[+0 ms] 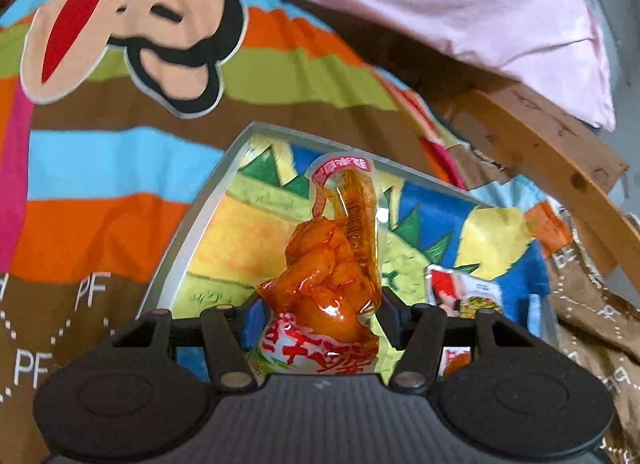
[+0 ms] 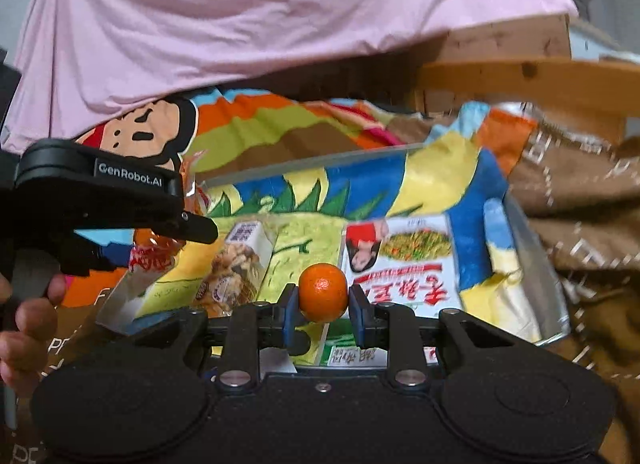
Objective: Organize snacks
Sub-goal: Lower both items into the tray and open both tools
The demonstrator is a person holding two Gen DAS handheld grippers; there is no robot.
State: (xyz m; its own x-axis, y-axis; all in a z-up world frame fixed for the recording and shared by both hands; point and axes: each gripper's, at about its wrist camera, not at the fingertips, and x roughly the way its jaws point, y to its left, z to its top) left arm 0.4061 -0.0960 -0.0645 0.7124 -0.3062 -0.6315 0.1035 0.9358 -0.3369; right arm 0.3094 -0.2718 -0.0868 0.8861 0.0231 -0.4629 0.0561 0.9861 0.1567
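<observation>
Clamped between the right gripper [image 2: 323, 310] pads sits a small orange [image 2: 323, 293]. Left gripper [image 1: 320, 306] pinches an orange snack pouch [image 1: 326, 264] above the tray [image 1: 176, 260] ahead.

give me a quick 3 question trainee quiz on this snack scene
1. True or false: the right tool is shut on a small orange fruit.
2. What does the left tool hold? A) a drink can B) an orange-red sealed snack pouch C) a spoon
3. Fill in: the white snack packet with a noodle picture lies inside the clear ____.

Key: 1 true; 2 B; 3 bin
</observation>
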